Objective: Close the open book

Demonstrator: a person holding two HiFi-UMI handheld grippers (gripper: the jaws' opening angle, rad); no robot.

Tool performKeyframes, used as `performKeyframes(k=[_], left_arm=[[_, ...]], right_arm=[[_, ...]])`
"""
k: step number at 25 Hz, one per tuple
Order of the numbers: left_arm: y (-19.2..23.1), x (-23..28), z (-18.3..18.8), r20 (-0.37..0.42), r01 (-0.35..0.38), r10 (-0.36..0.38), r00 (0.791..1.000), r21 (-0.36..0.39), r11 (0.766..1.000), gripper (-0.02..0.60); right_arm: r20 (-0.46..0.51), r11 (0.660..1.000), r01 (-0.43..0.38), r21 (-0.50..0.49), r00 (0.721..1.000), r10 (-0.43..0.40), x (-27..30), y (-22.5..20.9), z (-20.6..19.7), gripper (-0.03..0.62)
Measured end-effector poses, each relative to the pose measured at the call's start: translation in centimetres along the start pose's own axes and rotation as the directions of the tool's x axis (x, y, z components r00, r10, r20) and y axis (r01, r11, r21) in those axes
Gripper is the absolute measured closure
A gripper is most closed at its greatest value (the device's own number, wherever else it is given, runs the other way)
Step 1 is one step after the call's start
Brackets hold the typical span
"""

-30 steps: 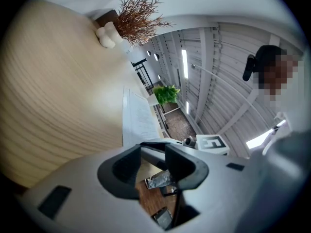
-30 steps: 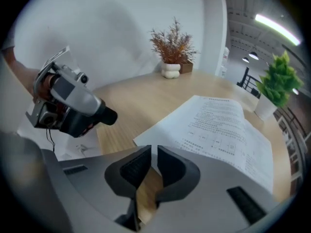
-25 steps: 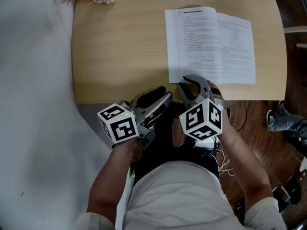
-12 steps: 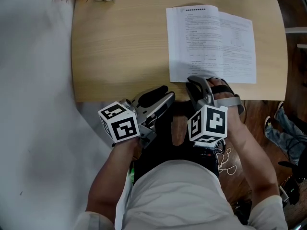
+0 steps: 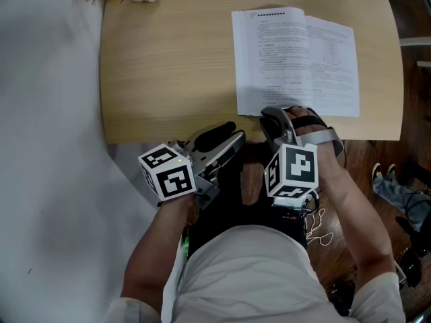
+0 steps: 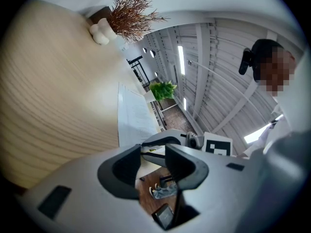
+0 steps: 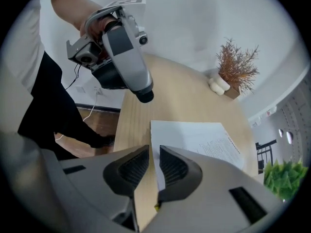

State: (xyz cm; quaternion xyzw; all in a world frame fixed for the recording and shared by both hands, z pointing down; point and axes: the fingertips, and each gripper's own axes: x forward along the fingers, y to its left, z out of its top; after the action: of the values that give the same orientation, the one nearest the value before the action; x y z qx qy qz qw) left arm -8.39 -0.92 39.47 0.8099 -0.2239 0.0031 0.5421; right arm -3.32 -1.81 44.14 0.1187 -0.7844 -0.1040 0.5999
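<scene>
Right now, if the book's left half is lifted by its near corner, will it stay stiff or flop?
Probably flop: the book looks like thin paper with no hard cover showing. Likely light, as it lies nearly flat with little thickness. On the smooth table it may slide rather than hinge.

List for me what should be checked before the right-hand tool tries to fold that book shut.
1. The book lies open and flat on the table, with nothing on its pages: ok.
2. The right gripper is at the book's near left corner: ok.
3. The book's left edge sits in the gap between its jaws, which have just been closing: ok.
4. Its pads press on the paper: not ok, a gap shows.
5. How many pages lie between the jaws: cannot tell.
6. The left gripper is open, empty and off the book: ok.
</scene>
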Motion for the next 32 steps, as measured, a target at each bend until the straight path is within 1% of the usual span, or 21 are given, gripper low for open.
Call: performKeyframes(k=[3,7,11,13,20,25,32], left_arm=[[0.0,0.0,-0.2,0.000,0.006,-0.006,1.000,0.004,1.000,0.453],[-0.1,-0.1,-0.2,0.002,0.005,-0.005,1.000,0.001,1.000,0.453],[0.0,-0.3,-0.3,0.002,0.003,-0.003,1.000,-0.005,1.000,0.453],[0.1,-0.3,-0.3,0.001,0.004,-0.004,1.000,-0.003,1.000,0.453],[-0.1,-0.1,-0.2,0.002,0.016,-0.016,1.000,-0.003,1.000,0.453],[0.0,-0.2,-0.2,-0.001,0.009,-0.009,1.000,-0.010,1.000,0.453],[0.0,0.1,-0.3,-0.009,0.012,-0.012,1.000,-0.014,1.000,0.453]], right_arm=[[-0.010,0.999,-0.011,-0.049,1.000,0.011,0.4,0.2,0.2,0.546],[-0.019,0.999,-0.014,-0.051,1.000,0.013,0.9,-0.2,0.2,0.546],[-0.049,0.994,-0.032,-0.107,0.998,0.027,1.4,0.0,0.1,0.546],[-0.052,0.993,-0.043,-0.107,0.998,0.038,1.5,0.0,0.1,0.546],[-0.030,0.995,-0.083,-0.048,0.996,0.082,1.4,0.1,0.0,0.559],[-0.004,0.994,-0.109,-0.004,0.994,0.109,1.3,0.2,0.0,0.582],[0.052,0.982,-0.132,0.134,0.991,0.126,0.7,-0.3,0.0,0.592]])
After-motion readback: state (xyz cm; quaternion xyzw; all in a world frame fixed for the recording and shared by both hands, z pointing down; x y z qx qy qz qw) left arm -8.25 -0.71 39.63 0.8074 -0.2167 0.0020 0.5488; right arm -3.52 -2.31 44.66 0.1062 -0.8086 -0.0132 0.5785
